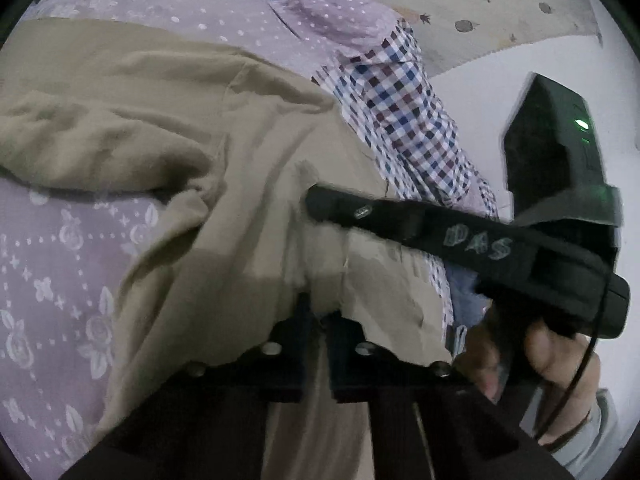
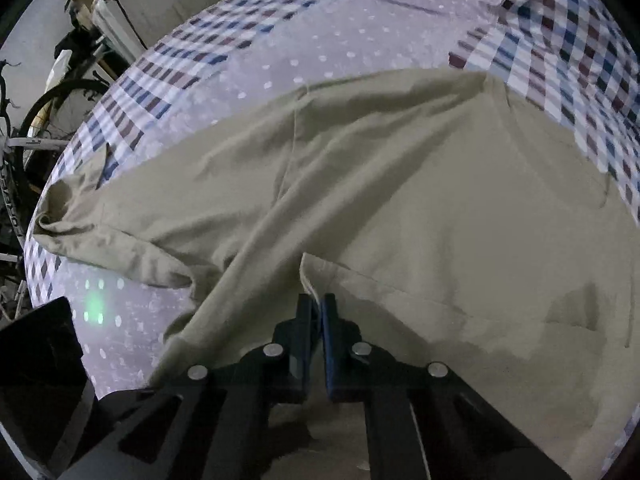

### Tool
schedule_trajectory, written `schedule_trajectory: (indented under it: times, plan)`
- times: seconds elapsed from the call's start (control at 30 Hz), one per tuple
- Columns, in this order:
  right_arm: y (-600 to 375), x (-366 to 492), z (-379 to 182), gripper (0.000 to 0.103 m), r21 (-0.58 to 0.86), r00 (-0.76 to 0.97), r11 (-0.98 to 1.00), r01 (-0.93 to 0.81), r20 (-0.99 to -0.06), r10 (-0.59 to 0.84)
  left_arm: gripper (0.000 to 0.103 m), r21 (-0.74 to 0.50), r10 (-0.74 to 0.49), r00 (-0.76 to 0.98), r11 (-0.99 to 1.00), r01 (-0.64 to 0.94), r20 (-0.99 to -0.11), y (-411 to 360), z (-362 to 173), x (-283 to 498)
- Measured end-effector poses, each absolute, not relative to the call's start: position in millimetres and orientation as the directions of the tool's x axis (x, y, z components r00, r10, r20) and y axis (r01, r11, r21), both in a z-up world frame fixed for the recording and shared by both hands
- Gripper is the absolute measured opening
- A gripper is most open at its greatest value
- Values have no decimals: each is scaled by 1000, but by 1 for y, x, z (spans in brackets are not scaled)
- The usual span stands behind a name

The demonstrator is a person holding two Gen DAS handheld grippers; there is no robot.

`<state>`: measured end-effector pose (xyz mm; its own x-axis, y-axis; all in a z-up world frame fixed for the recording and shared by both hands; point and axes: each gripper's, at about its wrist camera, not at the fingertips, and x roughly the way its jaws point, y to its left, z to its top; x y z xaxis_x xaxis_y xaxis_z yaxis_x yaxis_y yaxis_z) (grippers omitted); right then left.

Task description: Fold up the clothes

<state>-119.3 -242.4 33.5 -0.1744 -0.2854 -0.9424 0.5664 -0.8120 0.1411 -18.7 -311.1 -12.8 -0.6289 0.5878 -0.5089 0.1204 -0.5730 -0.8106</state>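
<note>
The tan garment [image 2: 400, 184] lies rumpled on the checked and dotted bed cover [image 2: 320, 40]. The right gripper [image 2: 316, 308] is pinched tight on its hem. The left gripper [image 1: 316, 316] also grips cloth, but folds hide its fingertips

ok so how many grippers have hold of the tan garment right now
2: the left gripper is pinched on the tan garment at its near edge; the right gripper is clamped on a near hem.

You've got a bed [image 2: 360, 40] w/ lilac dotted and checked cover; 1 khaki garment [image 2: 400, 200] lies rumpled on it.
</note>
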Motion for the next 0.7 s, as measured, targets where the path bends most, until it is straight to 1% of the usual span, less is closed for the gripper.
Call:
schedule_trajectory:
  times: [0.07, 0.27, 0.43, 0.47, 0.53, 0.57, 0.6, 0.67, 0.7]
  plan:
    - [-238, -121, 48, 3, 131, -230, -823, 553, -925, -302, 2, -813, 584, -634, -568, 128, -507, -315, -11, -23]
    - [-234, -134, 87, 2, 106, -364, -859, 501, -875, -320, 1, -819, 561, -664, -556, 141, -495, -332, -8, -36]
    - [-255, -146, 90, 2, 102, -358, -857, 505, -879, -315, 2, -812, 543, -677, -567, 142, -497, -340, -6, -45]
    - [-260, -149, 89, 2, 100, -354, -856, 507, -881, -312, 6, -806, 540, -676, -575, 140, -502, -340, -5, -46]
    - [-272, -155, 79, 2, 78, -340, -855, 513, -896, -286, 23, -795, 534, -673, -592, 134, -511, -340, -4, -48]
    - [-277, -158, 74, 2, 62, -335, -854, 516, -903, -268, 37, -789, 531, -672, -600, 132, -516, -340, -4, -49]
    - [-283, -161, 68, 2, 47, -330, -854, 518, -910, -251, 41, -783, 528, -671, -609, 129, -521, -340, -3, -50]
    - [-288, -167, 56, 2, 30, -311, -859, 512, -925, -218, 44, -771, 521, -669, -625, 123, -530, -340, -2, -52]
    - [-289, -167, 54, 2, 28, -307, -859, 511, -928, -212, 49, -765, 518, -668, -633, 121, -534, -340, -2, -53]
